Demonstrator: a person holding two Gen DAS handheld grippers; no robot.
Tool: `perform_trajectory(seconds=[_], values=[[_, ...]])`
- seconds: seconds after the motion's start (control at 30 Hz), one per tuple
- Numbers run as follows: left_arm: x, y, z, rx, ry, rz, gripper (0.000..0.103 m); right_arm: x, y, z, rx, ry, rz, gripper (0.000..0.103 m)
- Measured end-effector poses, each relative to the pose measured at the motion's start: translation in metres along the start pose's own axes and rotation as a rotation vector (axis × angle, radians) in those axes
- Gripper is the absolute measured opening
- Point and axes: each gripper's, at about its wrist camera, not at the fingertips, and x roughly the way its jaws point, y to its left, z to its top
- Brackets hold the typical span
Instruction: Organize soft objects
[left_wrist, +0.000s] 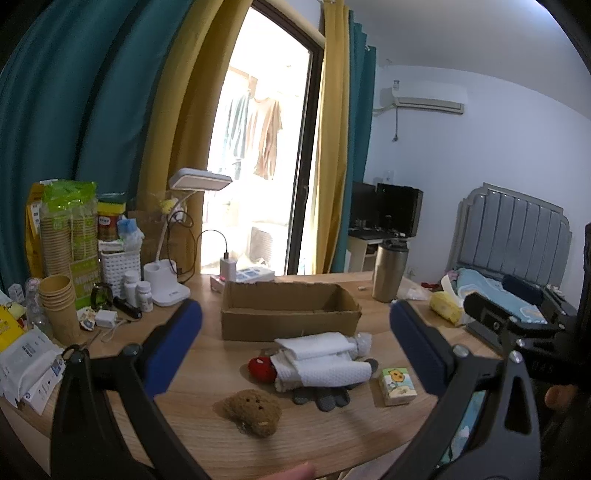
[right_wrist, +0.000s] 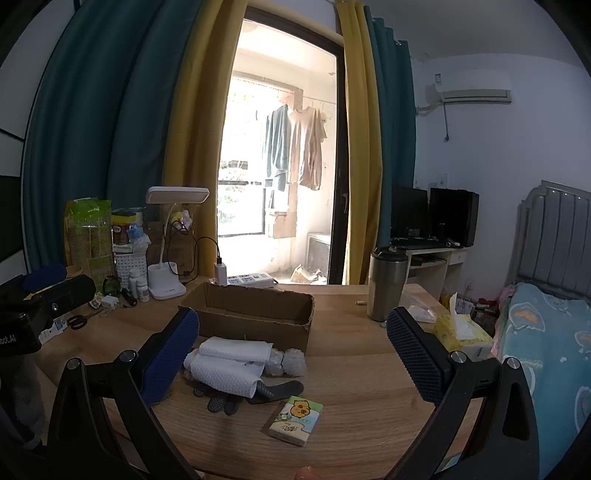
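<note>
A brown plush toy (left_wrist: 253, 411) lies on the wooden table near the front. Behind it are a red plush (left_wrist: 261, 368), rolled white towels (left_wrist: 325, 360), a bubble-wrap bundle (left_wrist: 362, 341), a grey dotted glove (left_wrist: 321, 397) and a small tissue pack (left_wrist: 397, 386). An open cardboard box (left_wrist: 288, 310) stands behind them. My left gripper (left_wrist: 295, 332) is open above the pile, holding nothing. My right gripper (right_wrist: 293, 334) is open and empty over the towels (right_wrist: 229, 363), glove (right_wrist: 236, 397), bubble wrap (right_wrist: 288, 363) and tissue pack (right_wrist: 295, 419), in front of the box (right_wrist: 255, 314).
A desk lamp (left_wrist: 184, 236), paper cups (left_wrist: 59, 306), pill bottles (left_wrist: 138, 291), a white basket (left_wrist: 120, 266) and packets crowd the table's left. A steel tumbler (left_wrist: 389, 271) and a yellow tissue pack (left_wrist: 445, 306) stand at the right. A bed (right_wrist: 546, 350) lies beyond the right edge.
</note>
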Motion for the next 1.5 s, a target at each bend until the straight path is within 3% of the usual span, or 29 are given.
perform_trajectory(seconds=[1.5], values=[[-0.003, 0.0046, -0.0008, -0.016, 0.008, 0.008, 0.102, 0.0002, 0.0007, 0.0002, 0.0, 0.007, 0.003, 0.103]])
